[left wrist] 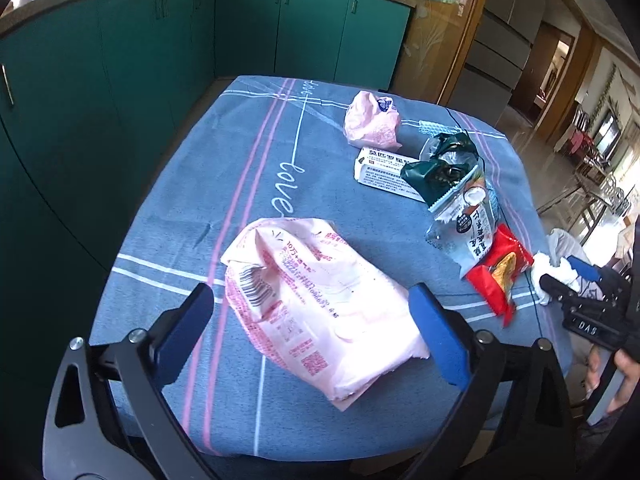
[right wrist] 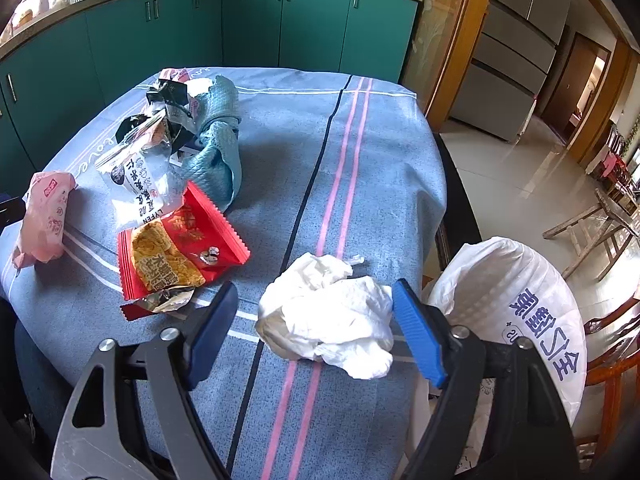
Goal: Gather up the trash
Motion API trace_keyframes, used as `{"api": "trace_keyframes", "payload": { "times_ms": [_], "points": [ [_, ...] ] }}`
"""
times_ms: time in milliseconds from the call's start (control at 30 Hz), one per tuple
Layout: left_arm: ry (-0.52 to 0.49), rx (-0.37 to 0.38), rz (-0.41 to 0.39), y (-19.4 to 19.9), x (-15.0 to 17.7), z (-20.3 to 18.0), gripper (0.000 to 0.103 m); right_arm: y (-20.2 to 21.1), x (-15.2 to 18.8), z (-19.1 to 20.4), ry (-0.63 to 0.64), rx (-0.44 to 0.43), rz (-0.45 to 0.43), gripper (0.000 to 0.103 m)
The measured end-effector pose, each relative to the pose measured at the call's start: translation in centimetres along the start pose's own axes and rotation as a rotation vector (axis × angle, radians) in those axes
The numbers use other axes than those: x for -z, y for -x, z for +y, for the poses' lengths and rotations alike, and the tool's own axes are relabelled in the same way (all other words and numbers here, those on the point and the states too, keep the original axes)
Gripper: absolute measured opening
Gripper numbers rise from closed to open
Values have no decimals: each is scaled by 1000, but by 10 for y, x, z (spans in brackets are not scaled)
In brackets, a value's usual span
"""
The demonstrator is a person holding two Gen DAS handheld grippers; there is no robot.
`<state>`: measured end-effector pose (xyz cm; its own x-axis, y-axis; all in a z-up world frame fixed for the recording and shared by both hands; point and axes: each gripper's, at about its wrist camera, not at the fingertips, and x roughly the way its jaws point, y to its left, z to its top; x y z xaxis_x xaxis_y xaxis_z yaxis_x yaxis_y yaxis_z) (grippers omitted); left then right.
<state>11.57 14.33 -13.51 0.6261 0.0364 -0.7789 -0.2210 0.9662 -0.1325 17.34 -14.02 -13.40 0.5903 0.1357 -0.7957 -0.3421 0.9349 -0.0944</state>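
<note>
We find a pink wrapper [left wrist: 320, 300] lying flat on the blue tablecloth [left wrist: 200, 184], between the spread jaws of the left gripper [left wrist: 312, 336], untouched by either finger. The right gripper [right wrist: 316, 332], jaws likewise spread, brackets a crumpled white tissue [right wrist: 332, 320]. A red snack packet [right wrist: 180, 248] lies nearby.

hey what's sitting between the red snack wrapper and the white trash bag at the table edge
The crumpled white tissue lies between the red snack wrapper and the white trash bag, framed by the right gripper; the right wrist view shows it.
</note>
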Motion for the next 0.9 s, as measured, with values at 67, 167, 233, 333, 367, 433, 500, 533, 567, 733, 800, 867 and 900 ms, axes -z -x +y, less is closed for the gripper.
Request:
{"api": "trace_keyframes", "payload": {
  "times_ms": [67,167,233,333,367,433,500,533,567,733,800,867,900],
  "points": [
    [27,17,4,2,0,2,98,-1,0,0,-3,0,1,80],
    [81,-4,44,-5,-4,7,100,-7,1,1,-2,13,9,80],
    [98,-17,75,-12,-6,7,100,-12,1,2,-5,29,17,80],
    [99,-17,109,-20,-6,2,100,-20,2,2,-9,47,31,80],
    [90,-18,113,-22,-5,-1,100,-22,3,3,-9,49,35,80],
    [77,-17,122,-25,-4,-5,100,-25,5,3,-8,45,42,80],
    [81,9,132,-29,-3,-8,100,-26,6,3,-13,38,39,80],
    [82,18,137,-30,-3,-9,100,-26,6,2,-15,35,38,80],
    [80,20,140,-32,-3,-11,100,-27,6,1,-18,32,36,80],
    [46,30,136,-35,-4,-23,100,-28,7,-1,-27,25,29,80],
    [19,33,130,-35,-3,-29,99,-27,8,0,-23,18,24,75],
    [-3,30,121,-35,-2,-33,89,-25,8,0,-19,17,15,65],
    [-11,35,118,-34,-2,-35,85,-24,8,0,-19,18,12,61]
  ]
}}
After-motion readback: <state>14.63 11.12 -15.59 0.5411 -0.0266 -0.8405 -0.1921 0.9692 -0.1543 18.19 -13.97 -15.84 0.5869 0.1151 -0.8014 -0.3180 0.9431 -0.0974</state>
